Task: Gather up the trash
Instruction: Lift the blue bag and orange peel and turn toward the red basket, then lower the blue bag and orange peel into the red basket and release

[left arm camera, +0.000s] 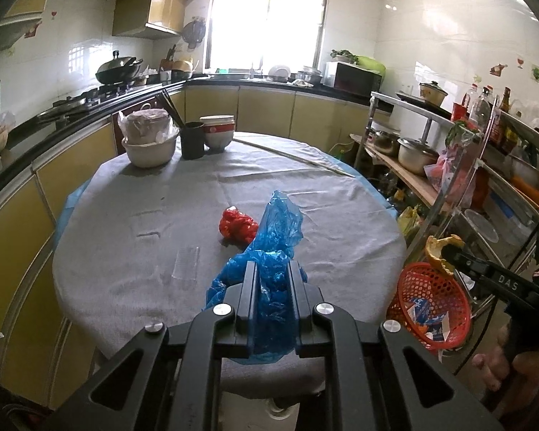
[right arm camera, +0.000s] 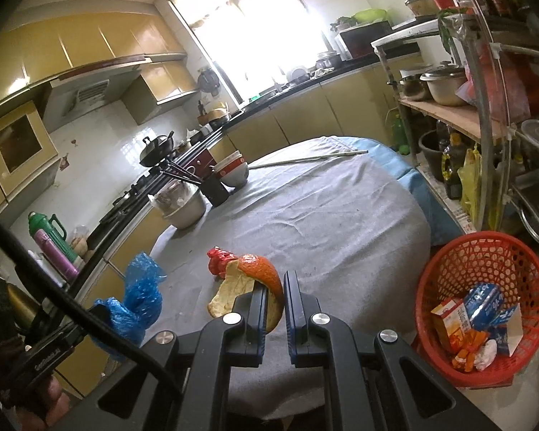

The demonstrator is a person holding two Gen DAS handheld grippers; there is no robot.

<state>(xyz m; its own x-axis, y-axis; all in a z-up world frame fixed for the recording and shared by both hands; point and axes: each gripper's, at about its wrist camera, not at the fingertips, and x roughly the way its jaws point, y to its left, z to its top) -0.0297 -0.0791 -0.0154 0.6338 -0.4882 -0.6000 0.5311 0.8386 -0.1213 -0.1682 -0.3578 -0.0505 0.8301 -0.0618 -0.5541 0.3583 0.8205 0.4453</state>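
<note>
Low in the left wrist view, the left gripper (left arm camera: pixel 271 280) pinches a crinkled blue plastic bag (left arm camera: pixel 276 230) over the grey cloth-covered table (left arm camera: pixel 125 215). The right gripper (right arm camera: pixel 276 289) clamps a curled orange peel (right arm camera: pixel 255 280), left of the red mesh basket (right arm camera: pixel 449 273).

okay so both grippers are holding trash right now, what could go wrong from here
1. The right gripper pinches only one edge of the orange peel, so it may slip out before reaching the red basket.
2. The blue plastic bag in the left gripper trails on the table near the red wrapper and could drag it.
</note>
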